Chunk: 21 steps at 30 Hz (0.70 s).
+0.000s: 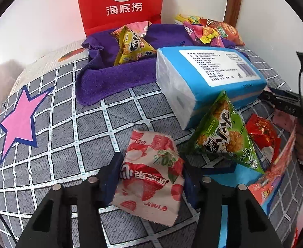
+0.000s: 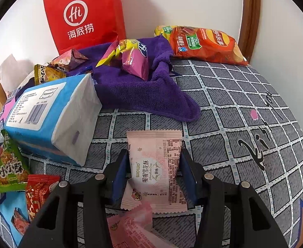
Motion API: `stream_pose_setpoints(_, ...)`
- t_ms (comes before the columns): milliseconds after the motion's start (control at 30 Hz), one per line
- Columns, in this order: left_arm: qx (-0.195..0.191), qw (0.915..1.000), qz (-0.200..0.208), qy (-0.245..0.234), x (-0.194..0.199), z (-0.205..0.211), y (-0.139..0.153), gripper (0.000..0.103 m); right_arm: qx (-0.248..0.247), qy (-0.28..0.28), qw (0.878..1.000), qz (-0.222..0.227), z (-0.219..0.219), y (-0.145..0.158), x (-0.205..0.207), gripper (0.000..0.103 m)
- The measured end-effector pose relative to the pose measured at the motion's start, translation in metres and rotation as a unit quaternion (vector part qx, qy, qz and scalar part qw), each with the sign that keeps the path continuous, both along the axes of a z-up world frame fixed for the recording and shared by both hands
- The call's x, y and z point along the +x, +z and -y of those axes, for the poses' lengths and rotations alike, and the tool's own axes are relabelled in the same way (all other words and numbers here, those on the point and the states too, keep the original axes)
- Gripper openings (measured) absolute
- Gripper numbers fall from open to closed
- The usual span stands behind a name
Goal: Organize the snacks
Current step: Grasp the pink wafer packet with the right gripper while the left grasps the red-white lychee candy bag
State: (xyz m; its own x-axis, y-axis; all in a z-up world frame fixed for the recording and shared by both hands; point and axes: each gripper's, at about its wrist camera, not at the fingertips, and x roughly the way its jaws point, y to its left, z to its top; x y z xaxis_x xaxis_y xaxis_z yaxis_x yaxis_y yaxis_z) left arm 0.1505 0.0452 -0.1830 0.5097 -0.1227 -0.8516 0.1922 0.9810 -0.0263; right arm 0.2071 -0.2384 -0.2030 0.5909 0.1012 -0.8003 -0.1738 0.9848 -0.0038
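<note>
Left gripper (image 1: 151, 177) clenched on lychee packet (image 1: 151, 171), right gripper (image 2: 154, 171) grasping pink nougat packet (image 2: 157, 169); both near tissue pack (image 1: 205, 78), likely for sorting

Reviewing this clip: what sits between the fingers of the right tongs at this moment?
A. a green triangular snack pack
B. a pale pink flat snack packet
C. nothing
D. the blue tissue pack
B: in the right wrist view the right tongs have their blue pads against both side edges of the pale pink flat snack packet, while the green triangular snack pack and blue tissue pack lie off to the side.
</note>
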Motion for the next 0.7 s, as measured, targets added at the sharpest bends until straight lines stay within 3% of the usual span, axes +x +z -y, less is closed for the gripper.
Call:
stream_pose_setpoints(300, -0.082, 0.9965, -0.014, 0.009, -0.012, -0.023, 0.01, 0.047, 0.001, 0.0, 1.0, 0.001, 0.0, 0.0, -0.001, 0.05)
stream_pose_setpoints(500, -0.088, 0.9956, -0.005, 0.033, -0.027, -0.026, 0.027, 0.047, 0.004, -0.002, 1.0, 0.002, 0.001, 0.0, -0.002, 0.049)
stream_pose_setpoints(700, -0.086, 0.9956, 0.0, 0.037, -0.029, -0.023, 0.05, 0.047, 0.013, -0.005, 1.0, -0.008, -0.001, 0.004, -0.005, 0.041)
